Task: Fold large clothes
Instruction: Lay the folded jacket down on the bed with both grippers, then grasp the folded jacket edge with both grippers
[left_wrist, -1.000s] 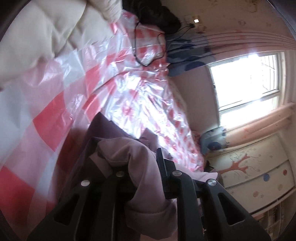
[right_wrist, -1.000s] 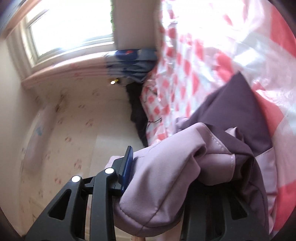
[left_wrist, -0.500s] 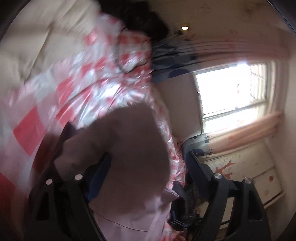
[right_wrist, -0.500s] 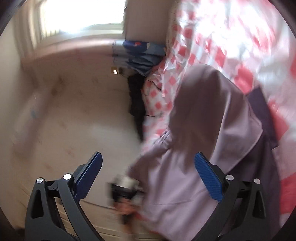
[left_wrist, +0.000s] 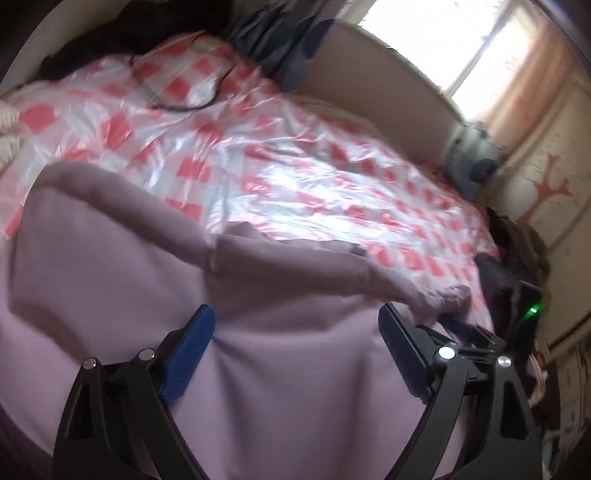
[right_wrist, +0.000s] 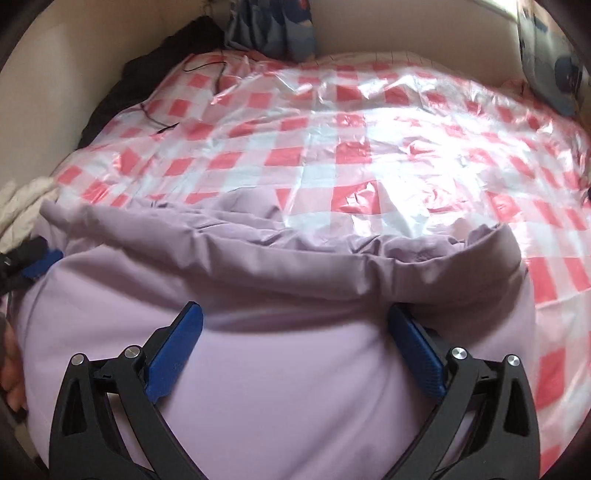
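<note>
My left gripper (left_wrist: 295, 332): jaws spread wide, holding nothing, low in frame over the lilac garment (left_wrist: 295, 387).
My right gripper (right_wrist: 291, 328): equally wide, empty, above the same cloth.
Garment: fills the lower half of both views; its near edge is cut off.
Checked plastic sheet (right_wrist: 351, 147): spreads above, glare washing out its middle.
Upper left: black cable (right_wrist: 207, 74), blurred dark clothing (left_wrist: 122, 33).

left tool (left_wrist: 295, 321): black frame, blue pads | right tool (right_wrist: 295, 317): same, silver screws
</note>
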